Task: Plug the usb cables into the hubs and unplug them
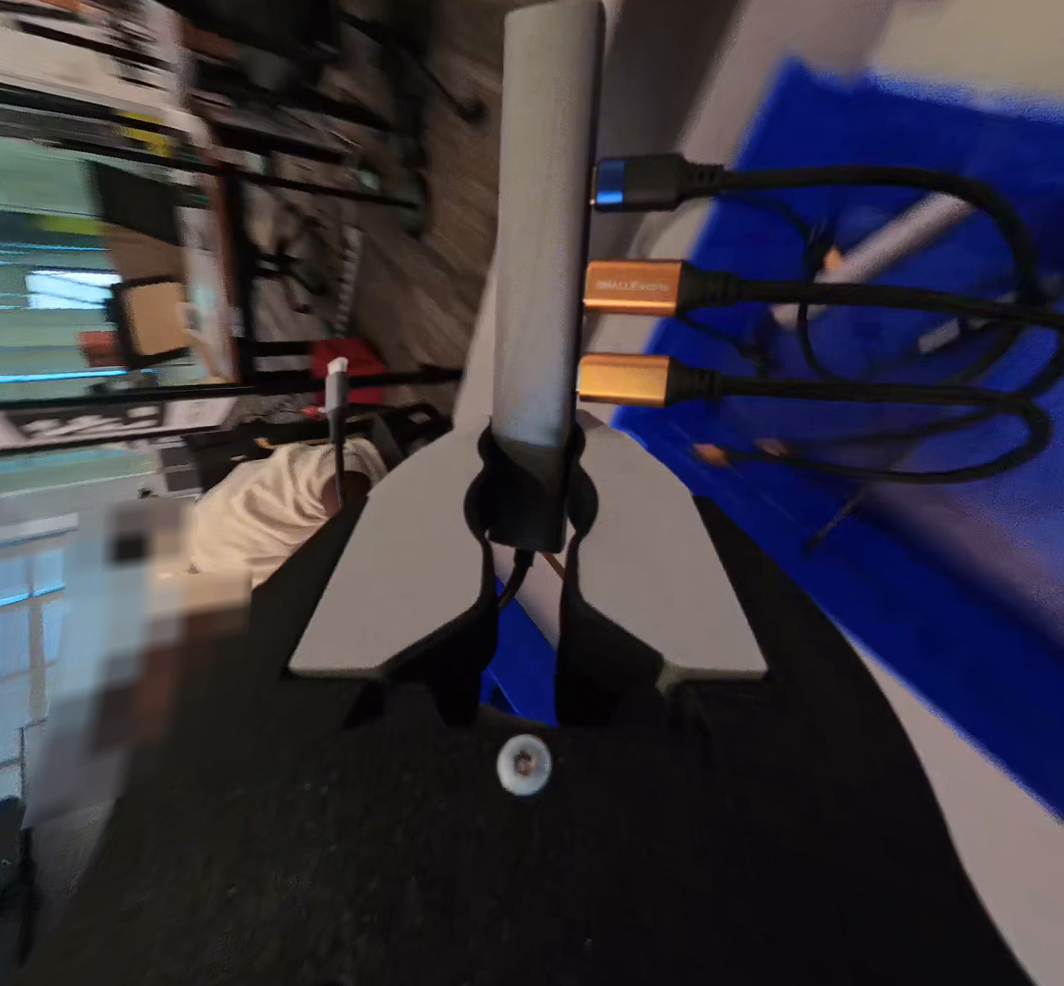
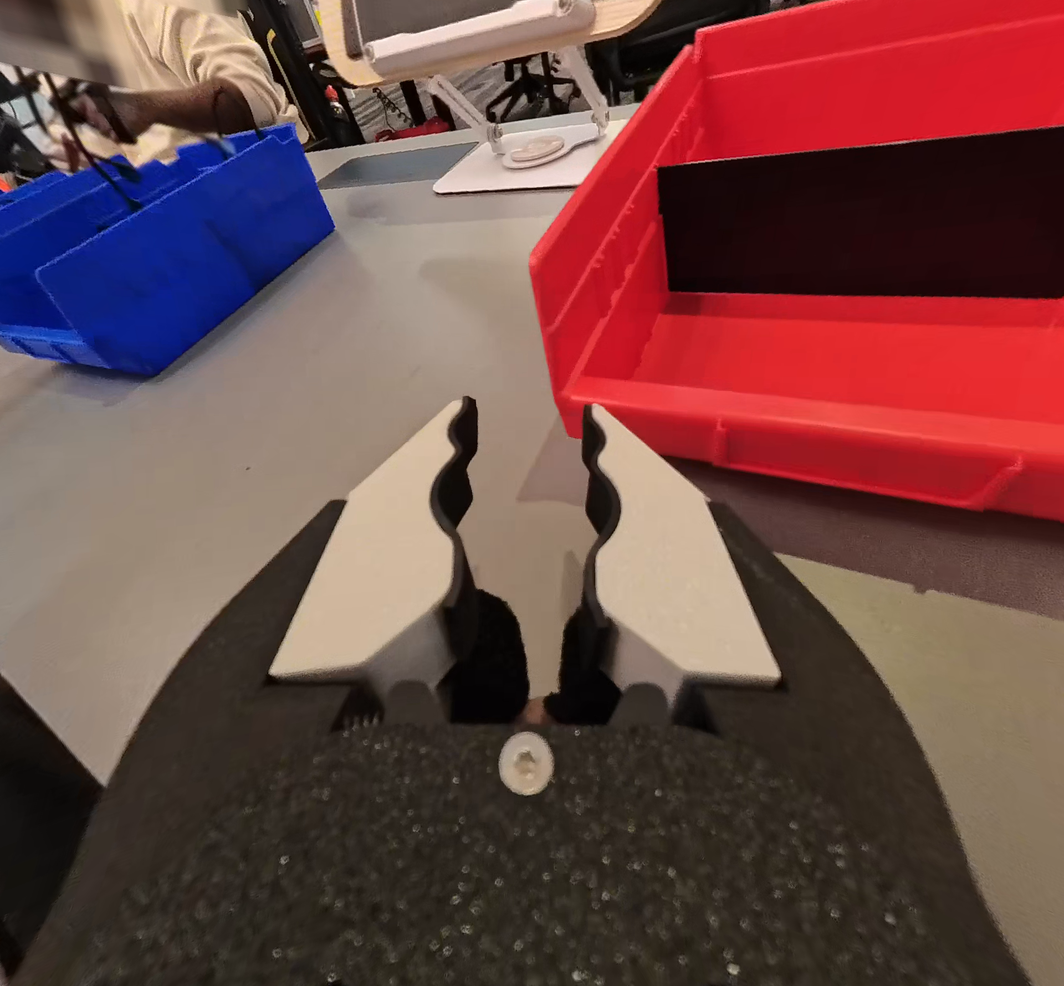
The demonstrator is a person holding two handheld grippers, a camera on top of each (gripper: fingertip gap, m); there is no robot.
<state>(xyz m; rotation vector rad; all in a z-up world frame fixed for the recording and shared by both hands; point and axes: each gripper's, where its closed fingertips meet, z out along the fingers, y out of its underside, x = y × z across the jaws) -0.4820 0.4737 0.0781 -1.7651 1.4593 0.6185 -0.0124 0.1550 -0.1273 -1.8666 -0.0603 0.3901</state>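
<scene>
In the left wrist view my left gripper (image 1: 529, 489) is shut on the near end of a grey USB hub (image 1: 547, 222) and holds it in the air, pointing away from me. Three cables are plugged into the hub's right side: one with a blue and black plug (image 1: 639, 182) and two with orange plugs (image 1: 633, 288) (image 1: 624, 380). Their black cords (image 1: 933, 383) hang toward a blue bin (image 1: 898, 498). In the right wrist view my right gripper (image 2: 529, 411) is open and empty above the grey table (image 2: 259, 469), just left of a red bin (image 2: 835, 371).
The red bin has a black divider (image 2: 863, 222) inside. A blue bin (image 2: 161, 256) stands at the left of the table, with a person's arm (image 2: 173, 106) behind it. A white stand (image 2: 518, 164) sits at the back. A loose grey cable end (image 1: 335, 388) hangs left of the hub. There is about 60 cm between the tips of the two grippers.
</scene>
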